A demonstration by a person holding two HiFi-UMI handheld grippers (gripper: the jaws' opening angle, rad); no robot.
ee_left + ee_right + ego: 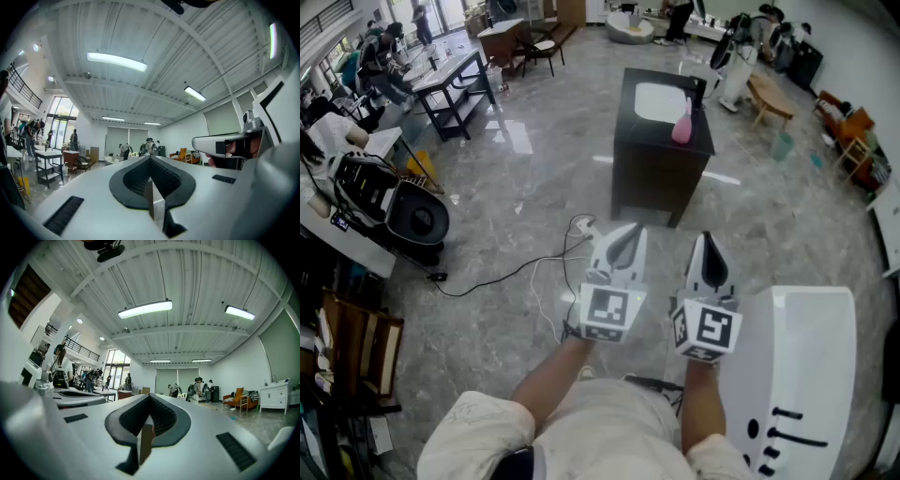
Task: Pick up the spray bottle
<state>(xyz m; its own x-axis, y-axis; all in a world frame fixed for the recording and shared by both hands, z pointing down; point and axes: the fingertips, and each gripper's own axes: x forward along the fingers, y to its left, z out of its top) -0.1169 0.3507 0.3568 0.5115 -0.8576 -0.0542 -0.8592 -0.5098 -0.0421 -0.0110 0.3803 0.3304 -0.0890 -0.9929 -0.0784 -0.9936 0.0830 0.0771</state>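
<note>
We're standing in a big open hall with a glossy grey marbled floor (525, 187) that throws the ceiling lights right back at us. The pink spray bottle (682, 122) stands upright in the top middle of the head view. It's on a dark boxy worktop (661, 164), at the right edge of the white basin (652, 101) set into its top, and it's well apart from both our claws.

The left claw (625, 236) and right claw (708, 242) sit side by side in the lower middle of the frame. Both are level, jaws pressed together, nothing between them. Their own views show the pads meeting at the tip.

A thin cable (520, 270) snakes over the floor just left of the left claw, and a white unit (802, 356) with black slots fills the lower right corner. Upper left there are black-framed tables (455, 84) with stuff on them. There's a wooden bench (769, 98) in the upper right, plus a few people (678, 14) along the top edge.

From the claw views we get the ribbed white ceiling (187, 282) with long strip lights (145, 309). There are tall windows (58, 131) at the far left and a railed upper gallery (75, 347) along the left wall.
</note>
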